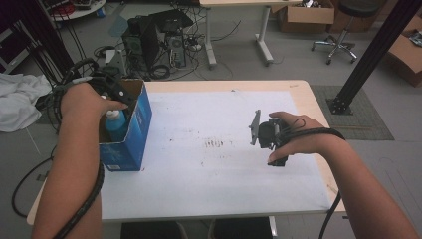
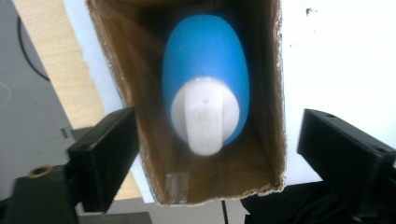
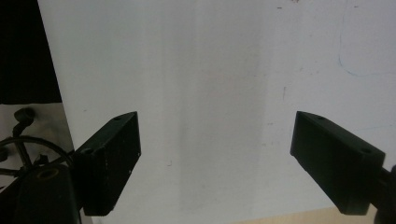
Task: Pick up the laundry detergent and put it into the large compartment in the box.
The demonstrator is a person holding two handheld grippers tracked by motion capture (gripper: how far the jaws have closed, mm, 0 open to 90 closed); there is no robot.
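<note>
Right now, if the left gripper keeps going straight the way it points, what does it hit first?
Probably the white cap of the blue bottle standing in the open cardboard box. The left gripper is open, with its jaws outside the box walls. Depth is unclear.

Open blue cardboard box at table's left edge, top open; blue bottle, white cap, upright inside.

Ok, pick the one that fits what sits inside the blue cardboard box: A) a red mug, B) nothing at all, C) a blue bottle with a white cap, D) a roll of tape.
C: the left gripper view looks down into the open box at a blue bottle topped by a white cap, with the left gripper open, its jaws either side of the box.
</note>
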